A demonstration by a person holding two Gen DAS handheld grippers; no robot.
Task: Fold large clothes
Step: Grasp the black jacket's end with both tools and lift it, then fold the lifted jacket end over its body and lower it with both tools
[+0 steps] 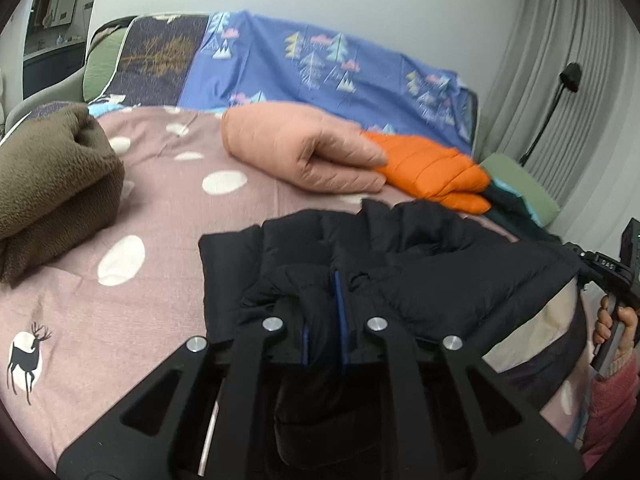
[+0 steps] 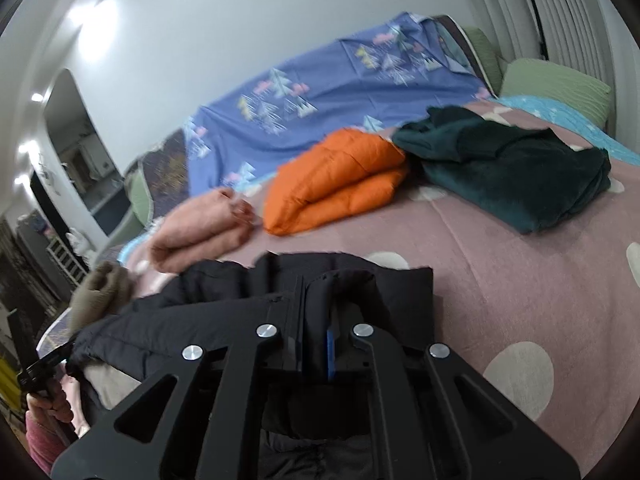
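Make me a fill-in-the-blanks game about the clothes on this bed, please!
1. Both grippers are pinching the puffy ____ jacket.
2. The bright orange jacket lies folded between the peach jacket and the dark ____ fleece.
3. The pink bedspread has big white ____ on it.
4. The left gripper and right gripper each have ____ pads on their fingers.

Missing words: black; green; dots; blue

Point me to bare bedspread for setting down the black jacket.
Free: the pink bedspread between the brown fleece bundle and black jacket. Crowded: the far side, with peach jacket, orange jacket and dark green garment.
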